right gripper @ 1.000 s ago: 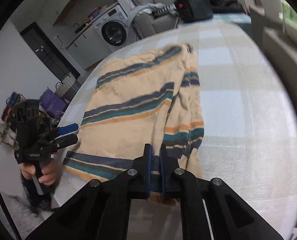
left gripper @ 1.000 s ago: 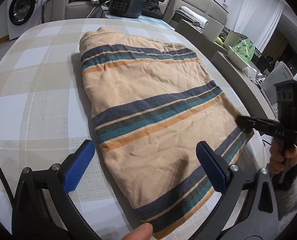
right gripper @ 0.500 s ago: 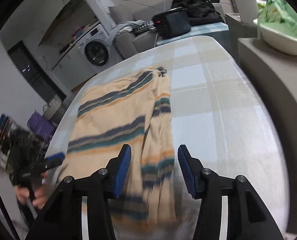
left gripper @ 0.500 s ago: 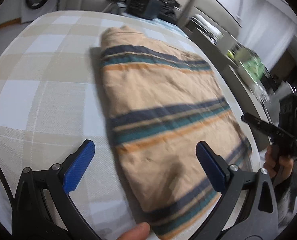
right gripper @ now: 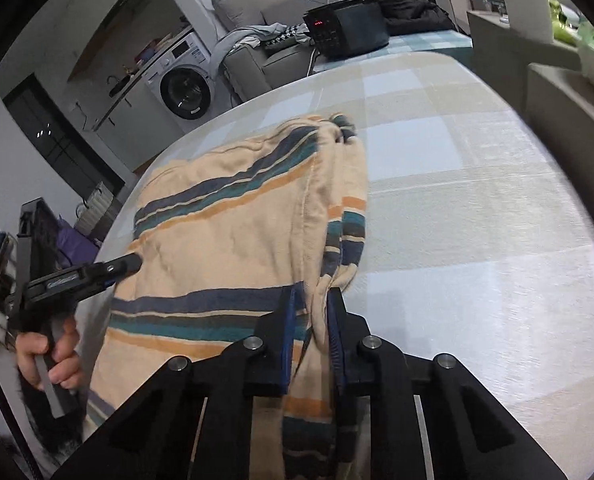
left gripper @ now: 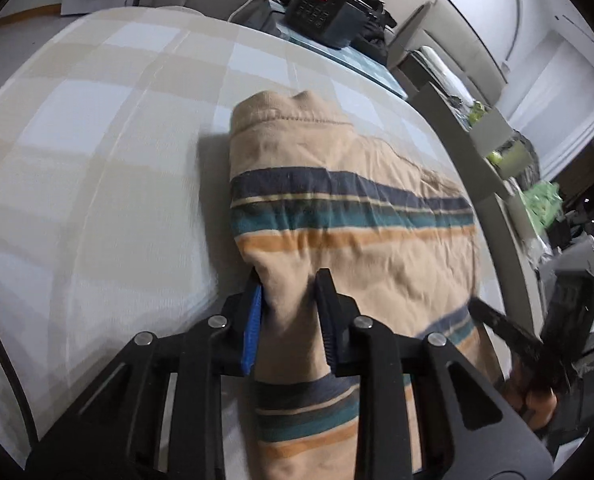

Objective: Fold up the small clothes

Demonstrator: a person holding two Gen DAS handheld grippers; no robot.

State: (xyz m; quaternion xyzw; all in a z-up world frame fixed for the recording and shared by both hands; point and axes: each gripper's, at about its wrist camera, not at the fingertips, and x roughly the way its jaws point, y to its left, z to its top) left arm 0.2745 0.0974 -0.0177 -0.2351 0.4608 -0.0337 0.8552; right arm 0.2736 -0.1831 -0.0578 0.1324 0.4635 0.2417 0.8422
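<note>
Washing machine (right gripper: 185, 92) beyond striped garment (right gripper: 233, 248)

striped garment (left gripper: 349, 240) near hem cut off

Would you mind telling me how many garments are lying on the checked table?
1: the striped shirt lies on the checked table, its near side edges pinched by the left tool and right tool.

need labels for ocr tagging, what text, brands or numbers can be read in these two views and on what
None can be read outright.
Left gripper body: pale lettering along its side, too blurred to read.
Black box: red display, digits too small to tell; keypad marks on it illegible.
Washing machine: no legible brand or dial marks.
Striped shirt and right gripper: no text visible.
</note>
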